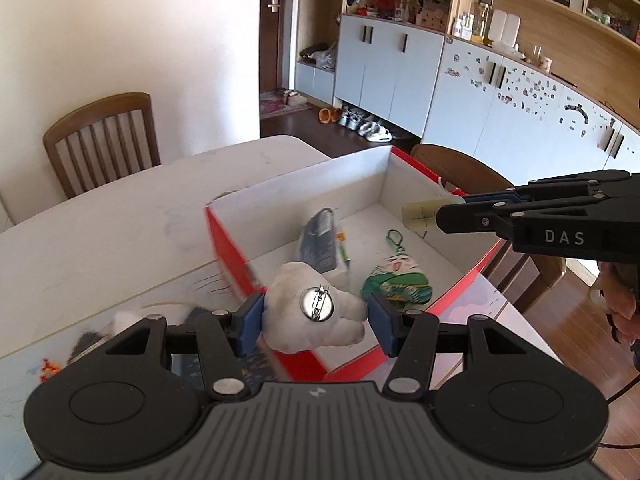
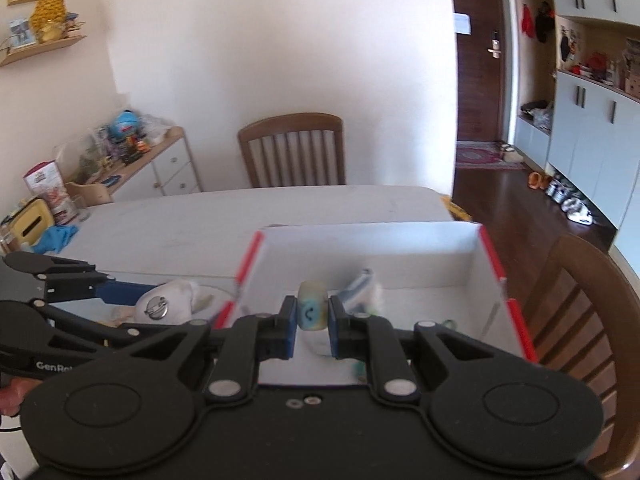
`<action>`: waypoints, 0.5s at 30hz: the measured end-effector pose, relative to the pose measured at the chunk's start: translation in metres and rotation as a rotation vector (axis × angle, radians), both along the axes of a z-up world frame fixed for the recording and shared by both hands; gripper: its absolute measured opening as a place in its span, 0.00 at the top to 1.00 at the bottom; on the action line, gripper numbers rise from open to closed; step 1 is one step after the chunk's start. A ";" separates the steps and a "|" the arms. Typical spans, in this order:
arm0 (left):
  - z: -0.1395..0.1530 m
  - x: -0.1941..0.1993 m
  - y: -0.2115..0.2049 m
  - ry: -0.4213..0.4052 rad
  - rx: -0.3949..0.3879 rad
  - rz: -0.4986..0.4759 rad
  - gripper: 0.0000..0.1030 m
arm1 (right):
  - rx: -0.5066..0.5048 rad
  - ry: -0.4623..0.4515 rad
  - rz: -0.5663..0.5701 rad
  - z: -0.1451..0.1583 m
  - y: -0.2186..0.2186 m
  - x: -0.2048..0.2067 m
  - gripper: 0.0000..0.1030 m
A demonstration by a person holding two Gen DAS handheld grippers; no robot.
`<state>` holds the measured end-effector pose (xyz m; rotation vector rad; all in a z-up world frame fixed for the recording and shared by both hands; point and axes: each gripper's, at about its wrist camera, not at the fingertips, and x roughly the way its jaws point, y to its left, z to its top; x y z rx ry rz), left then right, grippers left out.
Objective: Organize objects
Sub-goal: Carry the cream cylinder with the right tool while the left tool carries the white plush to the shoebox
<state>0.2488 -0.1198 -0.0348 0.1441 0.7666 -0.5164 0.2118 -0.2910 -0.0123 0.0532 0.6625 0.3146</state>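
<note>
1. Cream walls [image 2: 280, 40] are catching soft daylight.
2. A white table [image 1: 100, 232] is standing with wooden slat-back chairs [image 2: 292, 152] around it.
3. Dark wood flooring [image 2: 520, 192] is running toward a brown door [image 2: 476, 60].
4. Pale blue cabinets [image 1: 384, 68] under open shelving [image 1: 540, 4] are lining 1 wall.
5. A low sideboard [image 2: 160, 168] is holding clutter.

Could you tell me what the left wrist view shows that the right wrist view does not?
Only the left wrist view shows the green patterned pouch lying in the box, and the stickered cabinets. Only the right wrist view shows the cluttered sideboard and the blue cloth. Both show the red-edged box, the white plush in the left gripper, and the small pale cylinder in the right gripper.
</note>
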 end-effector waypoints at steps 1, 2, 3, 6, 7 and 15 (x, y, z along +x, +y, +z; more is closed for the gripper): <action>-0.001 0.002 -0.005 0.003 0.002 -0.004 0.46 | -0.001 0.006 -0.006 -0.001 -0.006 0.003 0.86; -0.003 0.004 -0.011 0.006 0.005 -0.007 0.46 | 0.000 0.014 -0.012 -0.003 -0.011 0.006 0.86; -0.006 0.008 -0.017 0.011 0.009 -0.006 0.46 | 0.002 0.024 -0.021 -0.006 -0.017 0.009 0.86; -0.014 0.019 -0.029 0.048 0.008 0.009 0.46 | 0.014 0.053 -0.042 -0.014 -0.033 0.019 0.86; -0.017 0.023 -0.032 0.059 0.007 0.016 0.46 | 0.020 0.064 -0.045 -0.017 -0.037 0.023 0.86; -0.041 0.045 -0.063 0.136 0.043 0.032 0.46 | -0.020 0.112 -0.036 -0.037 -0.050 0.052 0.86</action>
